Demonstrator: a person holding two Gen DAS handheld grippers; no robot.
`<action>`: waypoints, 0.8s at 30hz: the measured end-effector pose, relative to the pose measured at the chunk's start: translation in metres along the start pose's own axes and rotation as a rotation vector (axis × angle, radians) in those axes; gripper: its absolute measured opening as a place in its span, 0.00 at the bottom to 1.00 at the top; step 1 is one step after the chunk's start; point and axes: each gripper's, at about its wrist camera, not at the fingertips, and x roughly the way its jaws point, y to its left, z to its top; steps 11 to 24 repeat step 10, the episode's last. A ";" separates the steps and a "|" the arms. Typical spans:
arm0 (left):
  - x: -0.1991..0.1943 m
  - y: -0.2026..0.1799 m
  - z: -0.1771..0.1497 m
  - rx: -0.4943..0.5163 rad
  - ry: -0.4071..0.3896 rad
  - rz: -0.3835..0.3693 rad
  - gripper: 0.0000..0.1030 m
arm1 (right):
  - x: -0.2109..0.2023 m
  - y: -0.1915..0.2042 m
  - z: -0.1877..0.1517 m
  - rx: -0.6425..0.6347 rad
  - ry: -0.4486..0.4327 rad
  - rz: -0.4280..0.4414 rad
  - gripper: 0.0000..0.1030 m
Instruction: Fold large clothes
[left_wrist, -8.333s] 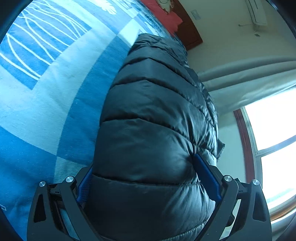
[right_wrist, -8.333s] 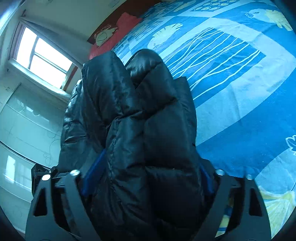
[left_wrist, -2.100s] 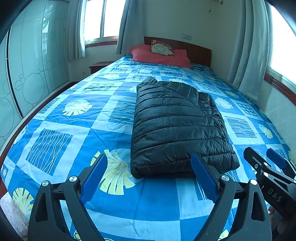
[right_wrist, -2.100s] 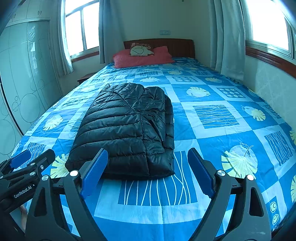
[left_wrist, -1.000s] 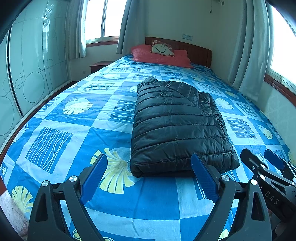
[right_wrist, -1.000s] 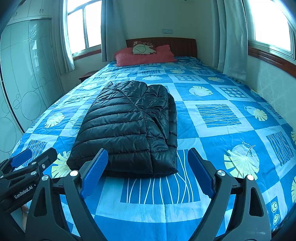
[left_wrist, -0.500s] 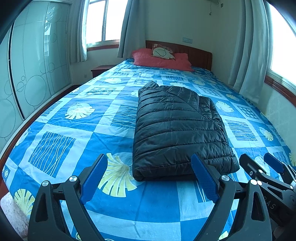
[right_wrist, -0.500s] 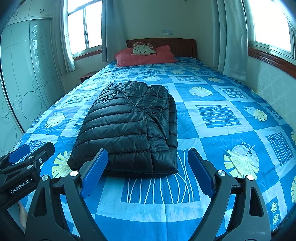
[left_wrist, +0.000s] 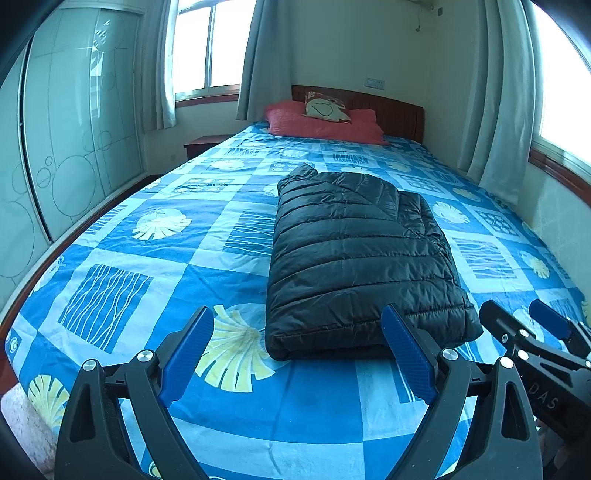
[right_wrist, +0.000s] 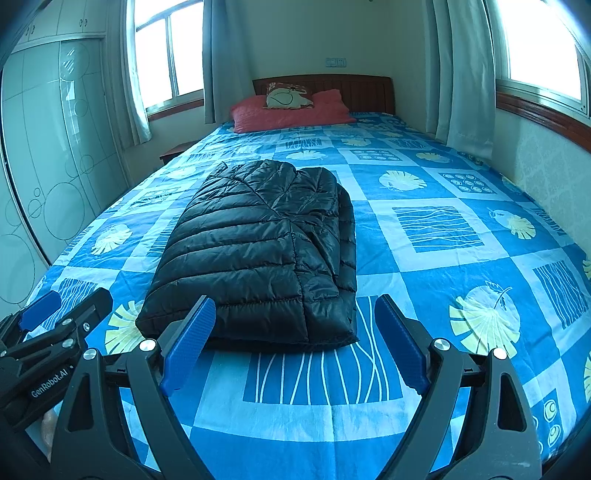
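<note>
A black quilted puffer jacket (left_wrist: 354, 254) lies folded into a compact rectangle on the blue patterned bedspread (left_wrist: 155, 258); it also shows in the right wrist view (right_wrist: 258, 251). My left gripper (left_wrist: 297, 332) is open and empty, held back from the jacket's near edge. My right gripper (right_wrist: 295, 325) is open and empty, also short of that edge. Each gripper shows in the other's view: the right one (left_wrist: 532, 325) at the right, the left one (right_wrist: 66, 310) at the left.
Red pillows (right_wrist: 291, 110) and a wooden headboard (right_wrist: 365, 92) stand at the far end of the bed. A glass wardrobe (left_wrist: 74, 129) lines the left wall. Curtained windows (right_wrist: 532, 44) are on the right and at the back. A nightstand (left_wrist: 203, 144) stands back left.
Both grippers have let go of the jacket, which now lies folded on the bed. In the last second both views have barely shifted; the jacket has not moved.
</note>
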 end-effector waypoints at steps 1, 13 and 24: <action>0.002 -0.001 -0.001 0.008 0.006 -0.006 0.88 | 0.000 0.000 0.000 -0.001 0.001 0.001 0.85; 0.020 0.008 -0.002 -0.010 0.054 0.027 0.88 | 0.006 -0.009 -0.001 0.013 0.002 -0.005 0.85; 0.020 0.008 -0.002 -0.010 0.054 0.027 0.88 | 0.006 -0.009 -0.001 0.013 0.002 -0.005 0.85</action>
